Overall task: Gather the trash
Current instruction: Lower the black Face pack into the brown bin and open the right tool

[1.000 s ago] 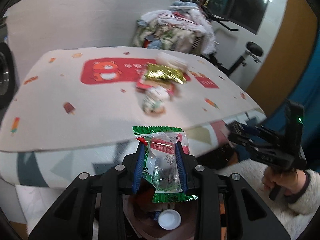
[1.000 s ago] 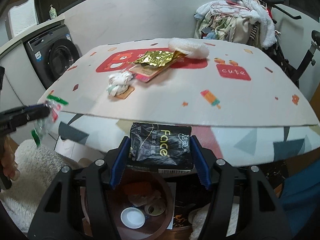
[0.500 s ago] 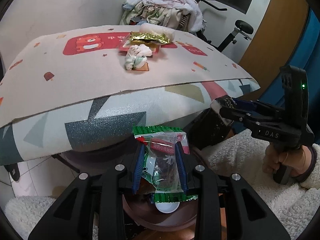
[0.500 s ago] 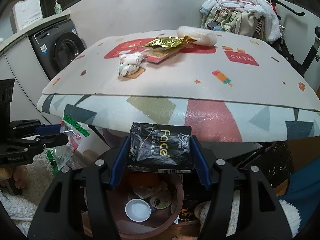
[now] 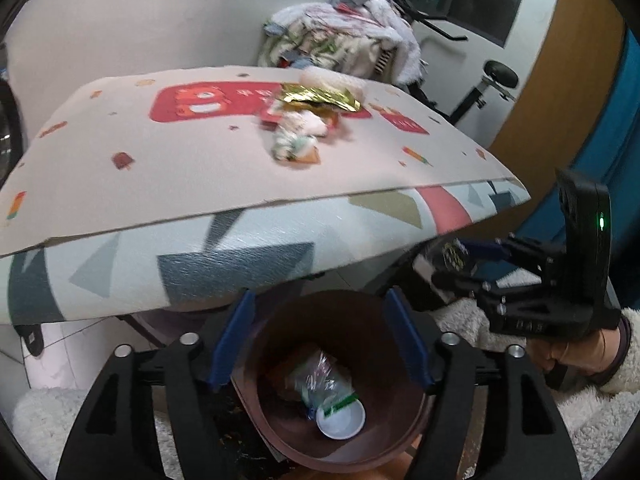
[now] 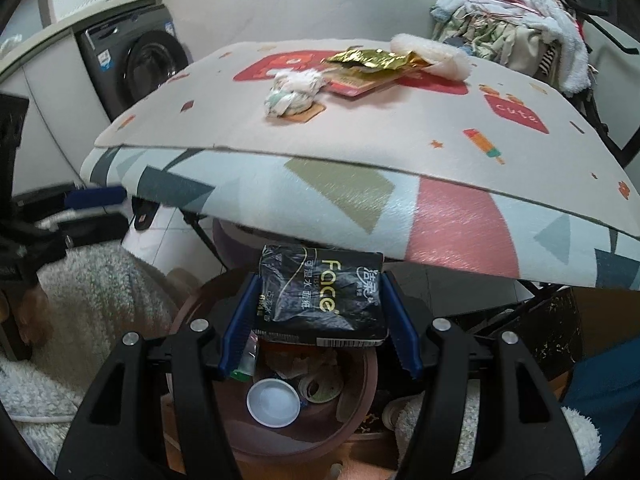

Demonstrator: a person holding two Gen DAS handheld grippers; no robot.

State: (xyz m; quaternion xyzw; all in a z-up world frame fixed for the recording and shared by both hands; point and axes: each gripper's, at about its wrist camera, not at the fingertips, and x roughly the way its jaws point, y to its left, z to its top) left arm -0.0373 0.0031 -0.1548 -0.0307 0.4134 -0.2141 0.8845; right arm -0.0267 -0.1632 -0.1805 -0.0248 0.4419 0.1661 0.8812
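- The left gripper (image 5: 320, 336) hangs over the brown bin (image 5: 256, 392), and its jaws are opening with nothing between the blue pads (image 5: 232, 336).
- Down in the bin lies a clear wrapper with green edging (image 5: 324, 384), released and resting by a white lid (image 5: 340, 420) on the bottom.
- The right gripper (image 6: 318, 322) is clenched on a black tissue pack (image 6: 320, 296) printed "Face", both blue pads pressed against its sides; the pack sits just above the bin's rim (image 6: 188, 304).
- Under the pack, the bin holds the white lid (image 6: 274, 402), a roll of tape (image 6: 320, 388) and some crumpled scraps; the green-edged wrapper (image 6: 244, 364) shows at the left inside wall.
- In the left wrist view the right gripper (image 5: 444, 268) appears at the right edge, held by a hand (image 5: 576, 356) in a fluffy white sleeve (image 5: 624, 356).
- Above and beyond the bin hangs the near edge of a table (image 6: 460, 232) covered with a patterned cloth.
- Farther on the table top lies a crumpled white wad (image 6: 294, 92) on an orange card (image 6: 306, 114).
- Just behind it a gold foil packet (image 6: 368, 60) overlaps a red flat package (image 6: 356, 84), with a fluffy white item (image 6: 432, 58) touching its right end.
- At the far left stands a washing machine (image 6: 136, 64); at the far right, a heap of clothes (image 6: 516, 32).
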